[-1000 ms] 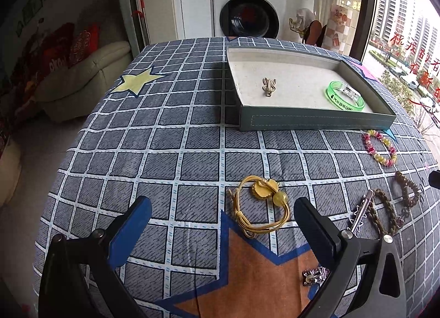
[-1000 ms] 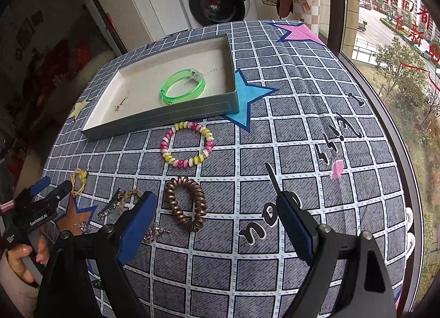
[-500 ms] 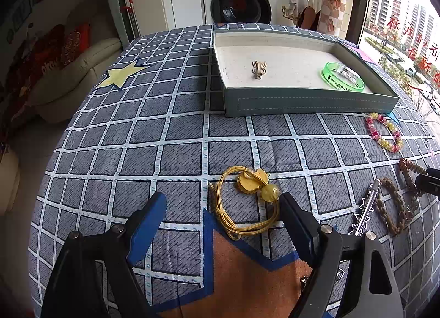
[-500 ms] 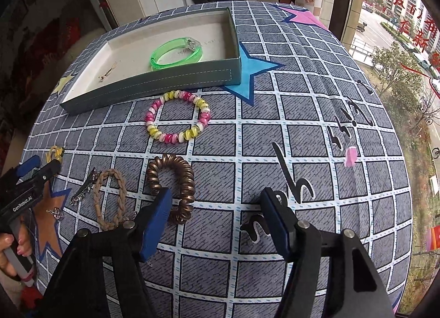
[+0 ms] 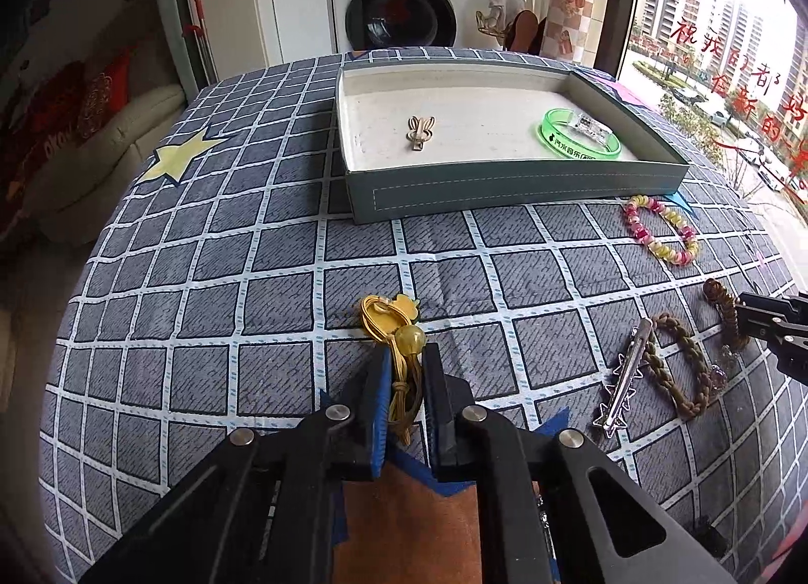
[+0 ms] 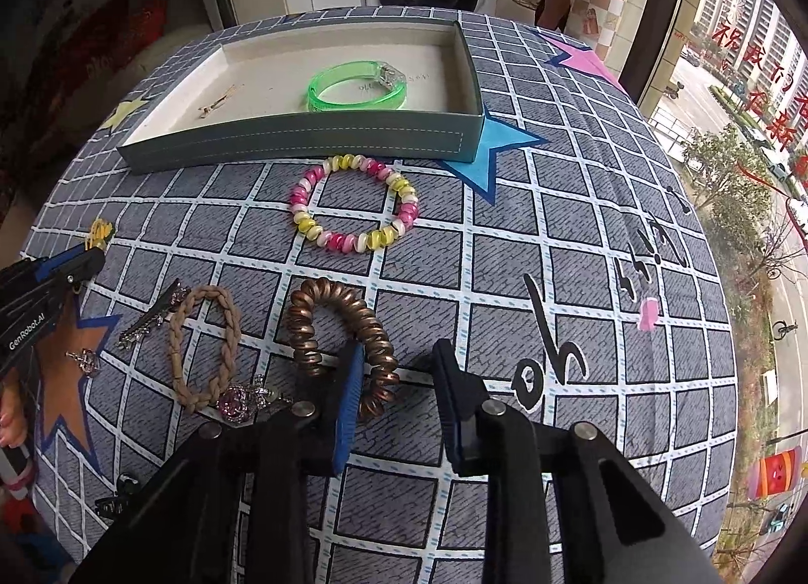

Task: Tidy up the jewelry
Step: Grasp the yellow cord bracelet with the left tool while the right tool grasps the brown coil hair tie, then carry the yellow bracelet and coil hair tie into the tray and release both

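The yellow hair tie [image 5: 399, 361] is now pinched between the 2 fingers of the left gripper [image 5: 407, 372], where 0.5 s ago the jaws were spread wide around it; its cord is bunched into a narrow strand between the blue pads [image 5: 385, 397], while its yellow charm and bead lie on the cloth [image 5: 202, 281] just past the fingertips. The left gripper is held low over the orange star print, pointing toward the tray [image 5: 505, 185]. The right gripper [image 6: 396, 372] has been brought forward and its jaws narrowed since the earlier frame: it is half closed, with its left finger [image 6: 348, 397] set inside the loop of the brown coil tie [image 6: 343, 326] and its right finger on the cloth outside it, so the near side of the coil sits between the jaws without being squeezed. It is tilted down at the cloth, close to the surface. Beside the coil tie lie a braided band [image 6: 204, 346], a silver clip [image 5: 623, 377] and a pink brooch [image 6: 237, 399]. The bead bracelet [image 6: 353, 202] lies just in front of the tray, unchanged, and inside the tray rest a green bangle [image 6: 356, 86] and a small gold clip [image 5: 419, 132], well apart.
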A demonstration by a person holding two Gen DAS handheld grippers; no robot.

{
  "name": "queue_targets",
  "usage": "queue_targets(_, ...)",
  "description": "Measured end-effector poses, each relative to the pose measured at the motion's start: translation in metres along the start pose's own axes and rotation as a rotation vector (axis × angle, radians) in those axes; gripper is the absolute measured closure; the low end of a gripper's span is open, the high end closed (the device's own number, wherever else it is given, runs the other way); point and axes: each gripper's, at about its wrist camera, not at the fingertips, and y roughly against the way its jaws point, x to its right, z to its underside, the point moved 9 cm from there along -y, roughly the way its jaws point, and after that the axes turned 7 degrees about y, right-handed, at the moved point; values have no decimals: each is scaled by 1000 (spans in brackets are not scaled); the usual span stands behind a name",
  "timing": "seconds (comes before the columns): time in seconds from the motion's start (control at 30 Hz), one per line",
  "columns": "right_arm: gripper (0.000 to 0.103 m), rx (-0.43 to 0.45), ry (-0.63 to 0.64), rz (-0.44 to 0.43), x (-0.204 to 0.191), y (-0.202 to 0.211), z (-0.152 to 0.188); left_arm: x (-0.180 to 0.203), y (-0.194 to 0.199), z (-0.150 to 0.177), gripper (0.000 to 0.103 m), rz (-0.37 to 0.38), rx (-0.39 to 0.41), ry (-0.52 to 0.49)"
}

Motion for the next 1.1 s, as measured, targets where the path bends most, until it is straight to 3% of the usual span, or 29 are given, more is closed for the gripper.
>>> queue_targets(0.07, 89, 1, 10, 1, -2, 1, 0, 0, 1, 0, 85, 3, 0, -1)
queue_targets(0.43, 90, 27, -7, -13, -1, 13, 4, -4, 15, -2, 85, 41, 27, 46)
queue_targets(1.1, 90, 116, -76, -95, 12, 52, -17, 20, 66, -45, 85, 139, 141, 61)
